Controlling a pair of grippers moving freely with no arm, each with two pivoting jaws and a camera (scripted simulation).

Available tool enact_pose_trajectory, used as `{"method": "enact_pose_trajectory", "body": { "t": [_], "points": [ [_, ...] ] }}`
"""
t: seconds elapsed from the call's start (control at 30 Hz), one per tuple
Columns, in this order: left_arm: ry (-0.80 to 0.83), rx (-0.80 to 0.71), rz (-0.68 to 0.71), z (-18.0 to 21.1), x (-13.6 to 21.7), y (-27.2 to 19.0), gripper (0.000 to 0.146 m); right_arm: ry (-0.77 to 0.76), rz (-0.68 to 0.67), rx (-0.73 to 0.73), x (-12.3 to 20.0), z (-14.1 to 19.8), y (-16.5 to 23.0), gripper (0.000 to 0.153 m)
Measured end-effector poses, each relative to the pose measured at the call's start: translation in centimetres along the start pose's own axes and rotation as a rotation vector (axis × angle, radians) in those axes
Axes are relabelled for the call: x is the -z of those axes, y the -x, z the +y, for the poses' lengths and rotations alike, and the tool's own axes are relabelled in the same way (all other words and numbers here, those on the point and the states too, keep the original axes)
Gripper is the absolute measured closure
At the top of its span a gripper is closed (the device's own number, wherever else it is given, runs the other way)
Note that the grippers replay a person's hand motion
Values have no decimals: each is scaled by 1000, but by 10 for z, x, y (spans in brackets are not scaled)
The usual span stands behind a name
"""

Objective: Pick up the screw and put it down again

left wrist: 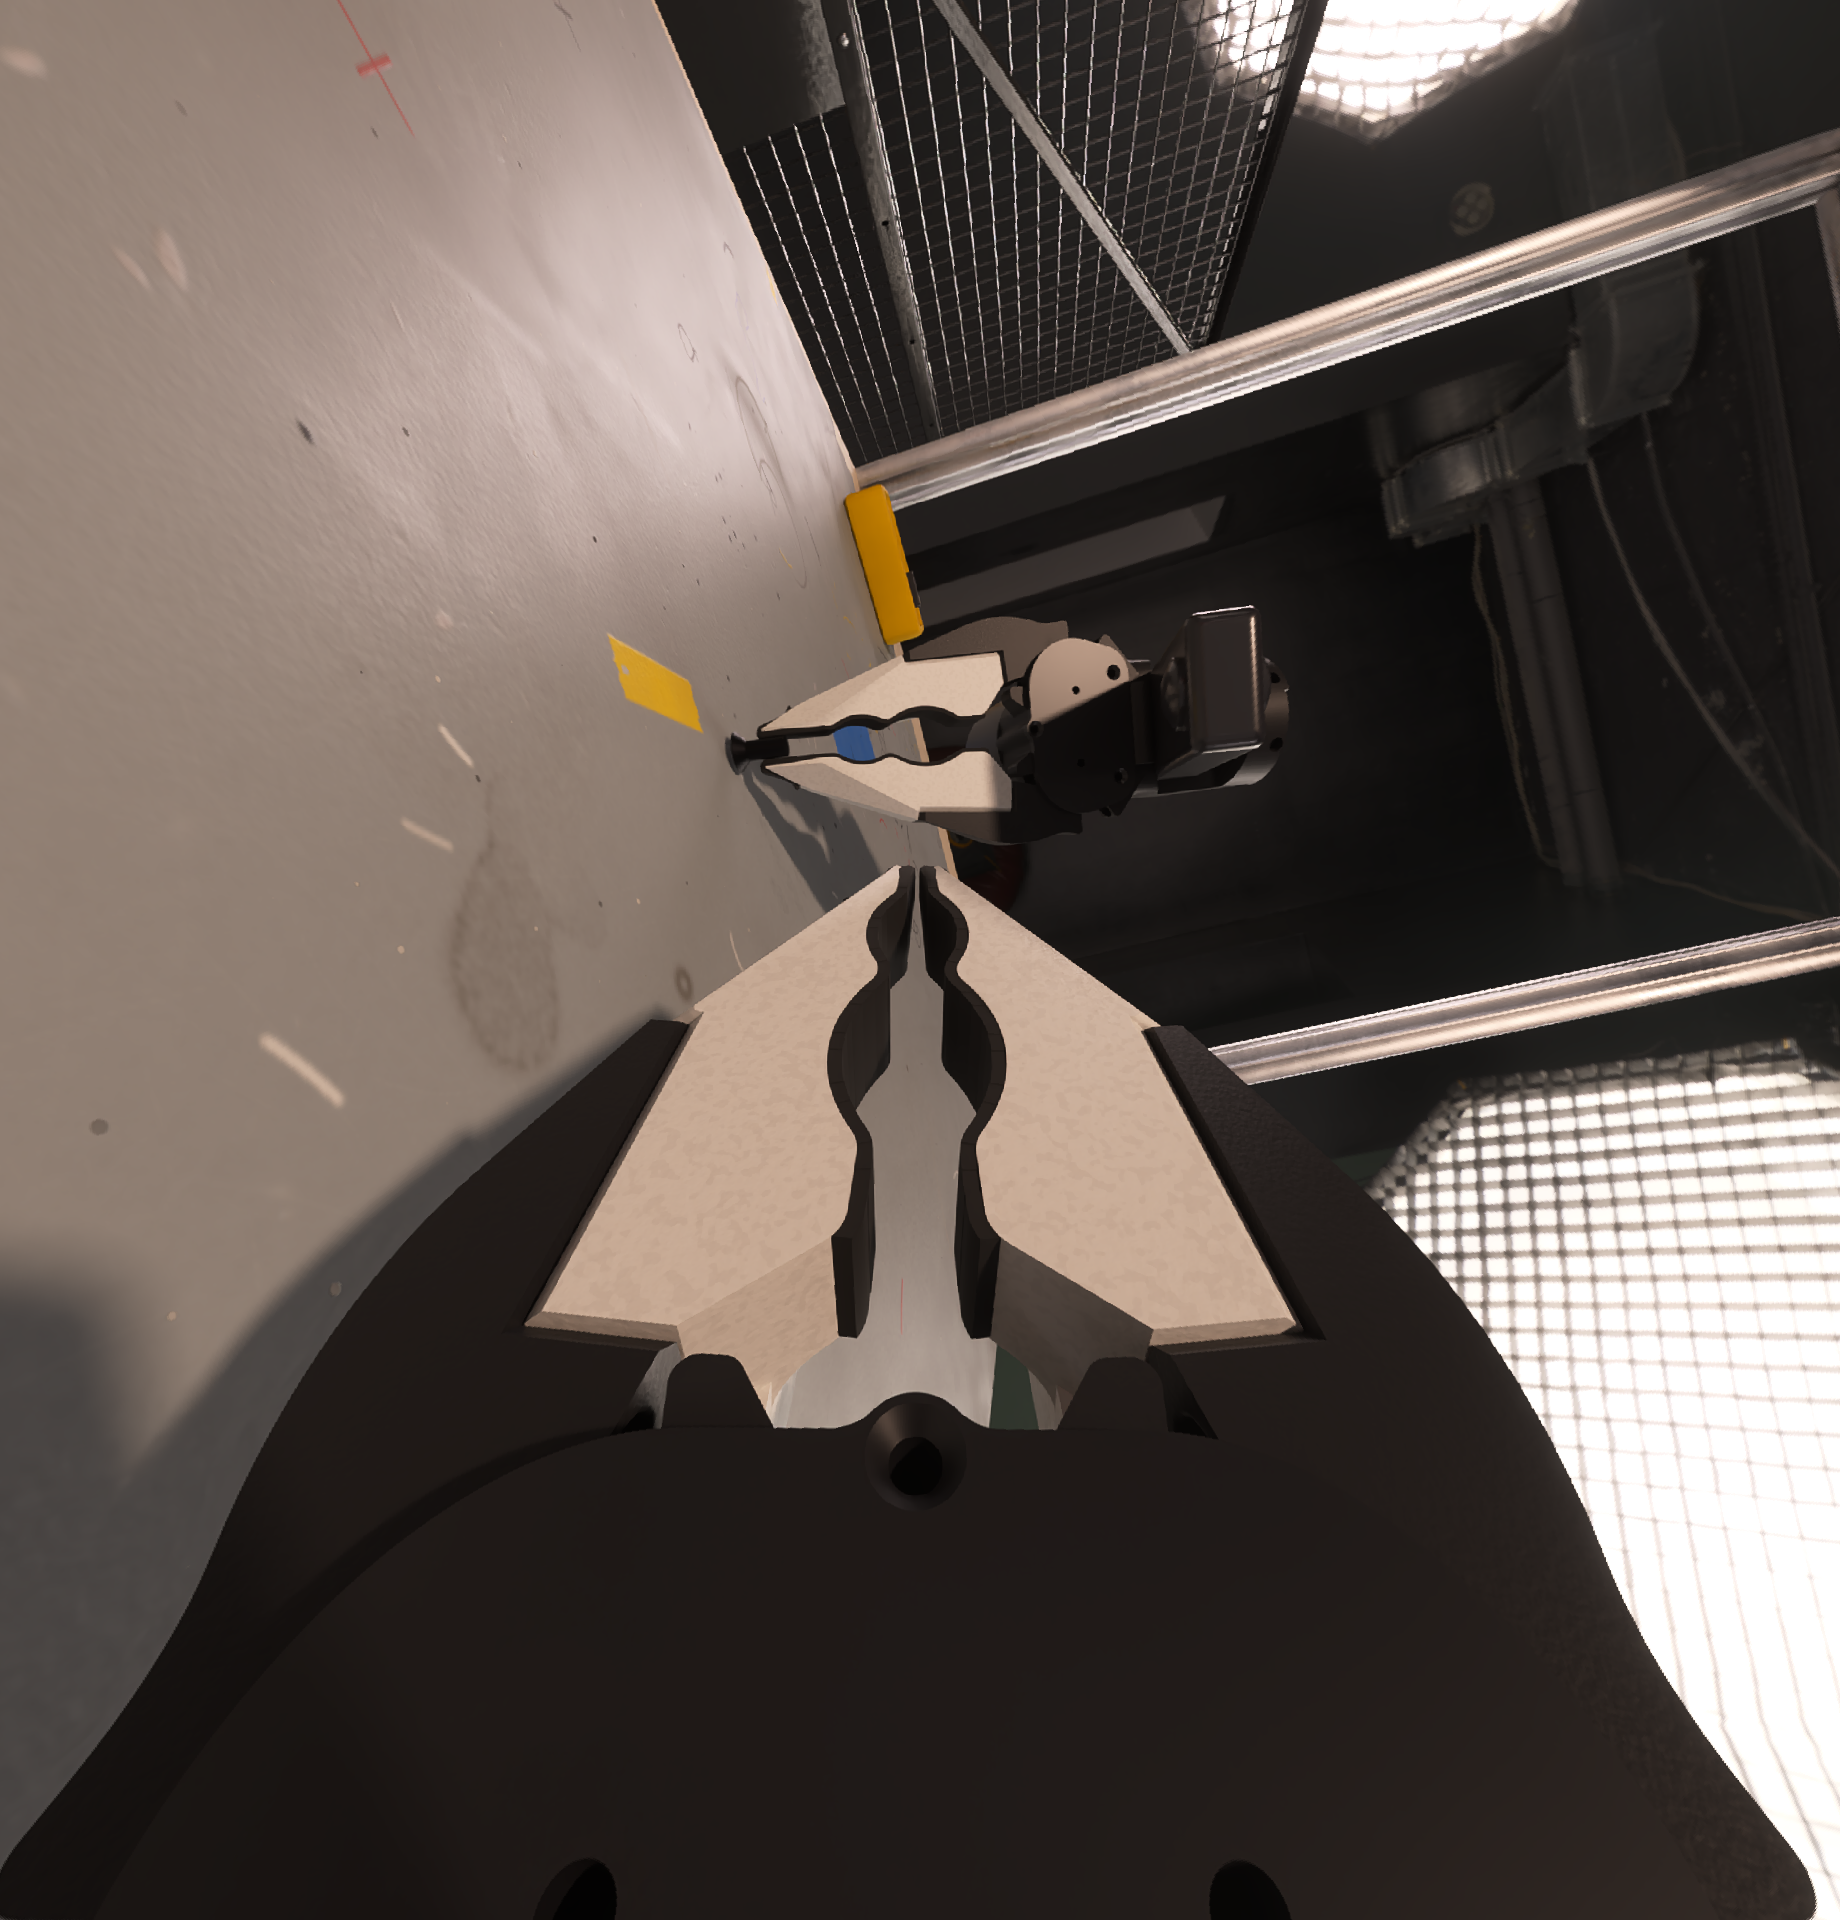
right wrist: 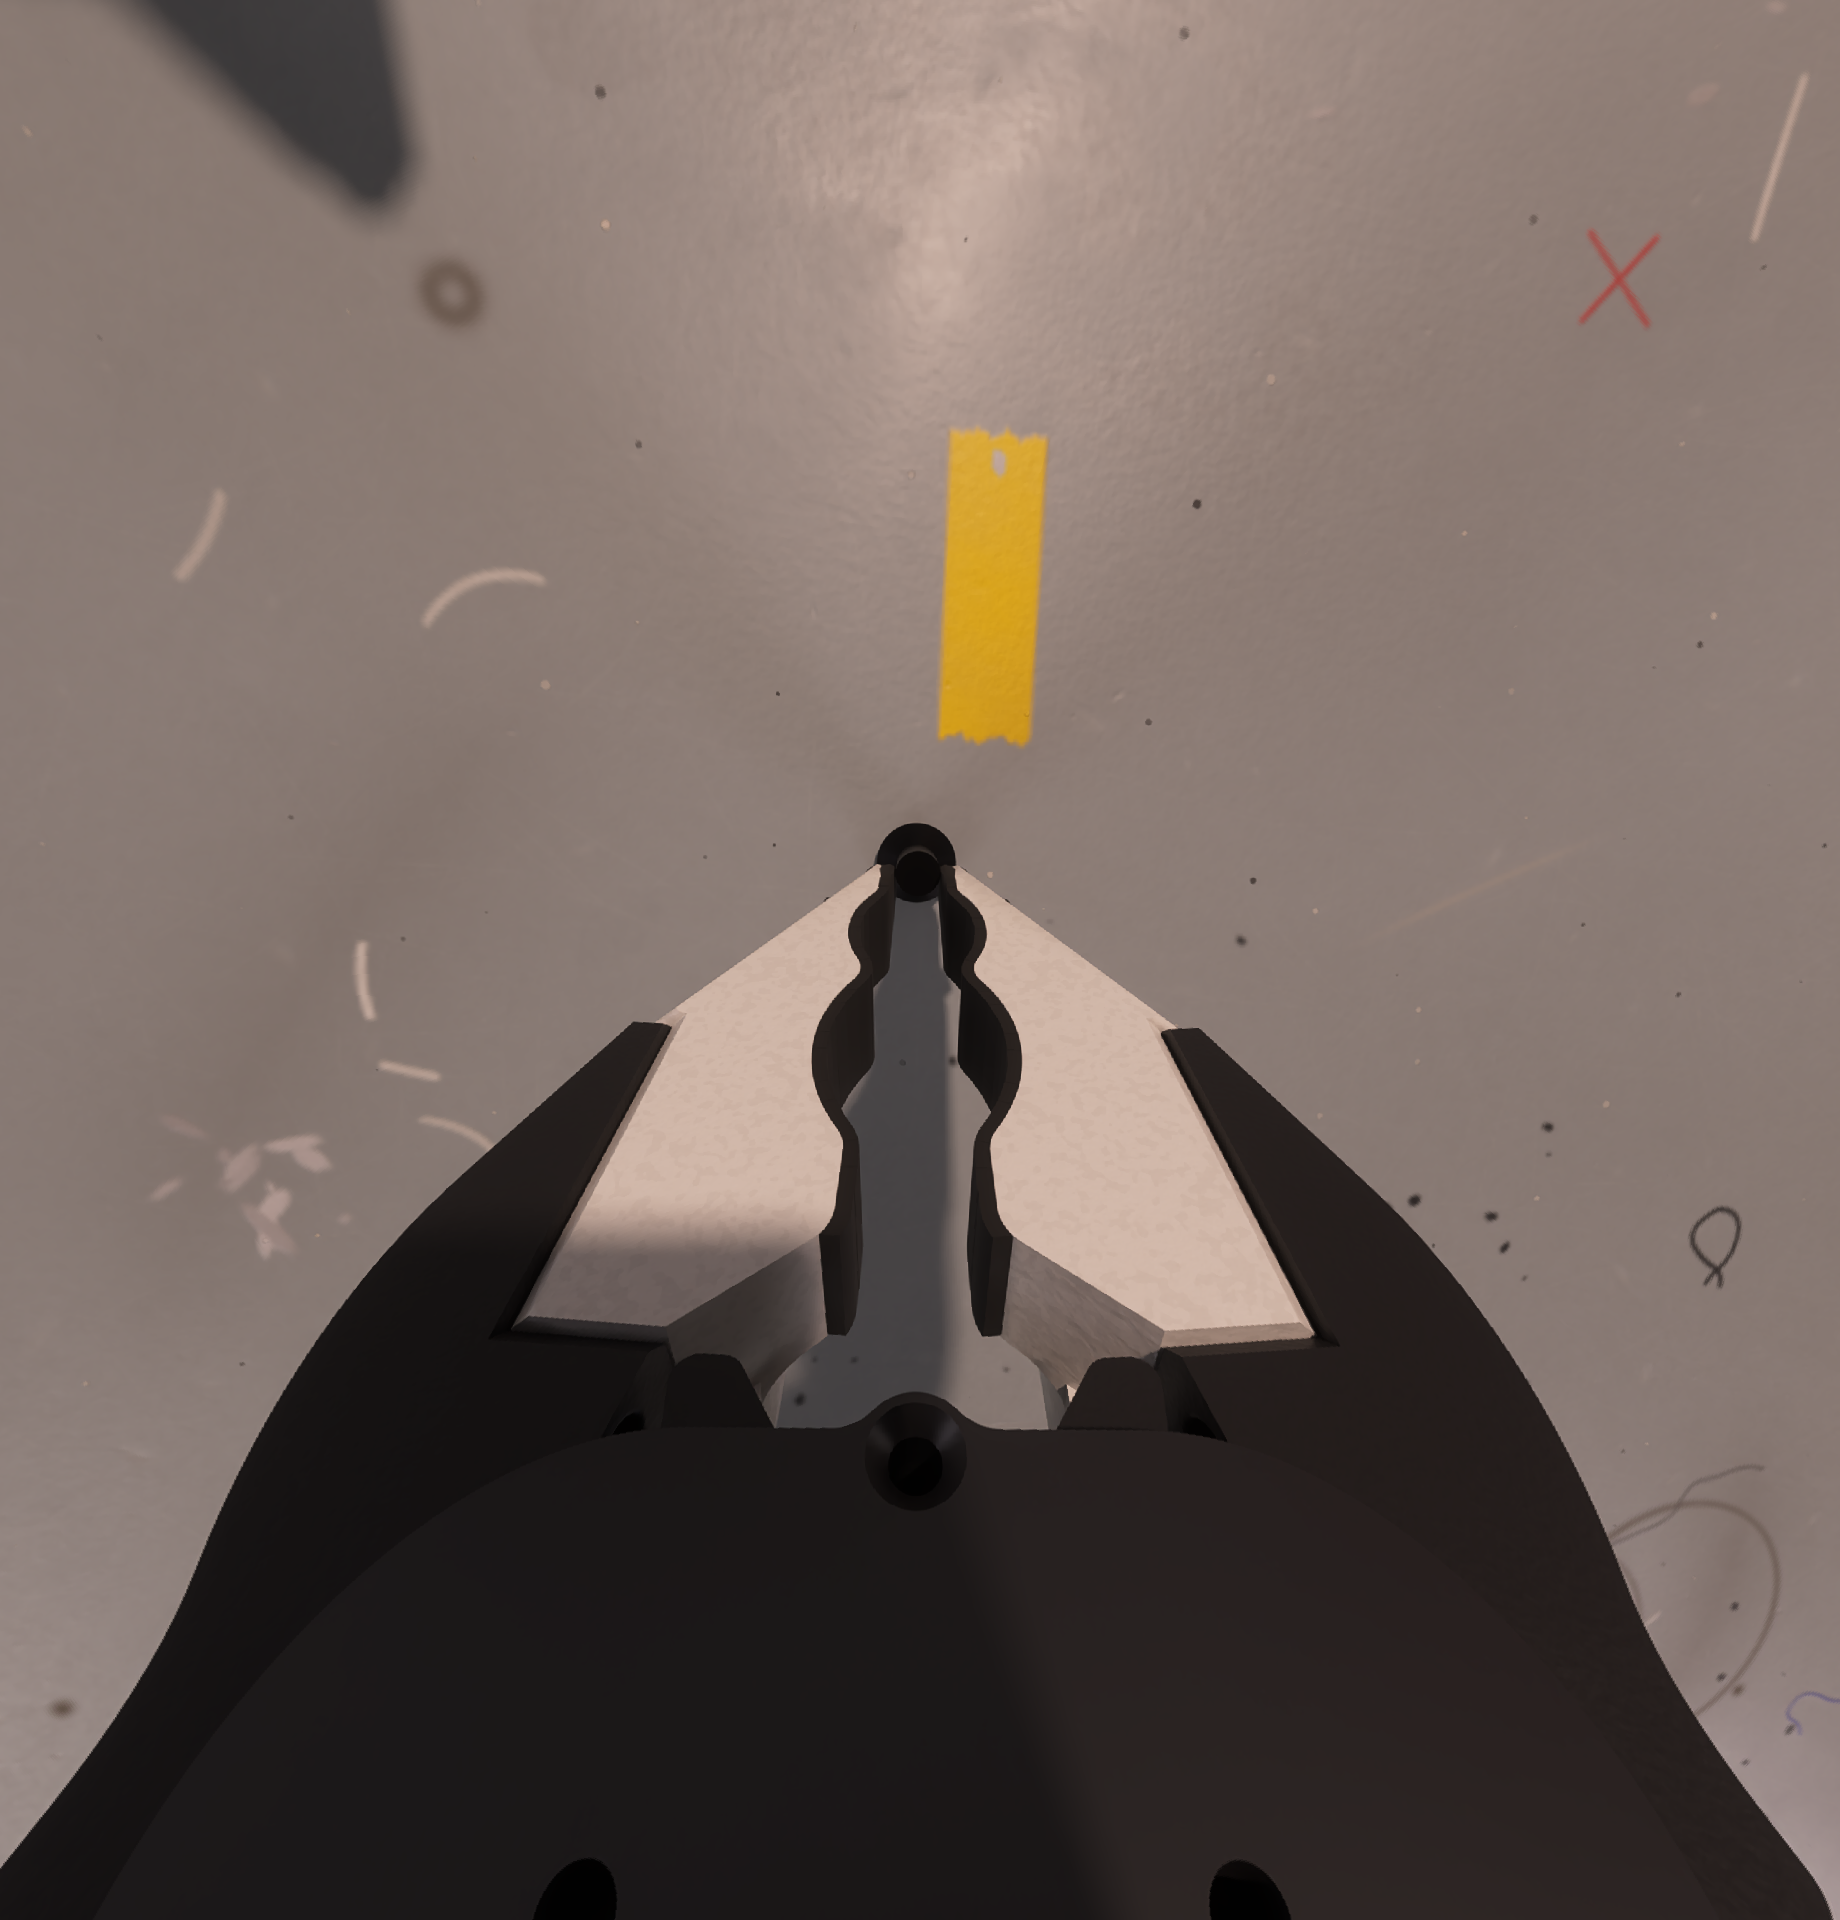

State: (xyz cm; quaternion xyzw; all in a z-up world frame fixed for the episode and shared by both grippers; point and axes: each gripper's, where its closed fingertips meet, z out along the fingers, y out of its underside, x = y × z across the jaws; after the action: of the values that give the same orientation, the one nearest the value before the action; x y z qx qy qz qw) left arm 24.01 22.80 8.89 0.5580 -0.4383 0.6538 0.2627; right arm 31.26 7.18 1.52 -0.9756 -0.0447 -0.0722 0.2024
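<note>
The screw (right wrist: 916,858) is black and small. It stands upright with its head down on the grey table (right wrist: 376,727). My right gripper (right wrist: 916,883) points straight down and is shut on the screw's shank at the fingertips. In the left wrist view the right gripper (left wrist: 776,750) shows from the side, with the screw (left wrist: 744,750) sticking out of its tips and its head touching the table (left wrist: 272,520). My left gripper (left wrist: 914,881) is shut and empty. It hovers beside the table, some way from the screw.
A yellow tape strip (right wrist: 989,587) lies just beyond the screw; it also shows in the left wrist view (left wrist: 654,681). A yellow block (left wrist: 883,566) sits at the table edge. A red cross (right wrist: 1617,278) marks the table. Metal frame rails (left wrist: 1311,312) and wire mesh (left wrist: 1051,187) stand past the edge.
</note>
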Motion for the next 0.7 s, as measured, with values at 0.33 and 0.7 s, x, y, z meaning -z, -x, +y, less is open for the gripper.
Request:
{"method": "enact_pose_trajectory", "body": {
  "t": [0.33,0.7],
  "points": [
    [10,0,8,3,-2,-2,145,-4,-52,-26,-4,-1,2,145],
    [17,44,60,7,-8,-3,145,-791,-30,-104,68,-138,19,131]
  ]
}}
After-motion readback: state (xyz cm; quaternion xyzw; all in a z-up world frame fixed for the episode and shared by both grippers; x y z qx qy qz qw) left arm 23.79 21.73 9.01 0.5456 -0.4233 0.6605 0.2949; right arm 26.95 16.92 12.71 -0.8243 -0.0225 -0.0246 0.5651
